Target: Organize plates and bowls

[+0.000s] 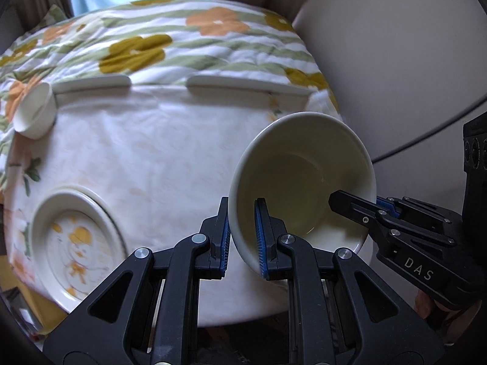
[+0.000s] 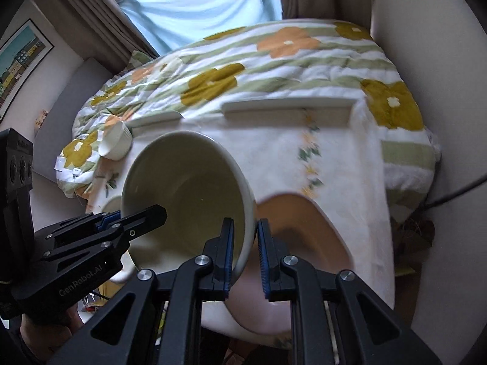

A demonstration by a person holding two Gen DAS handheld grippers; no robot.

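Observation:
A large cream bowl (image 1: 304,167) (image 2: 188,182) hangs tilted above the table, gripped from two sides. My left gripper (image 1: 242,213) is shut on its near rim, one pad inside the wall and one outside. My right gripper (image 2: 245,228) is shut on the opposite rim in the same way. Each wrist view also shows the other gripper: the right gripper (image 1: 356,202) at the bowl's right side, the left gripper (image 2: 134,214) at its left. A plate with orange markings (image 1: 76,243) lies on the table at the near left.
The table (image 1: 158,158) wears a white floral cloth. A small white cup (image 1: 35,115) (image 2: 117,144) lies tipped at its far left corner. Two flat white dishes (image 1: 91,82) (image 2: 289,106) sit along the far edge. A flowered quilt (image 2: 274,60) lies behind, a wall to the right.

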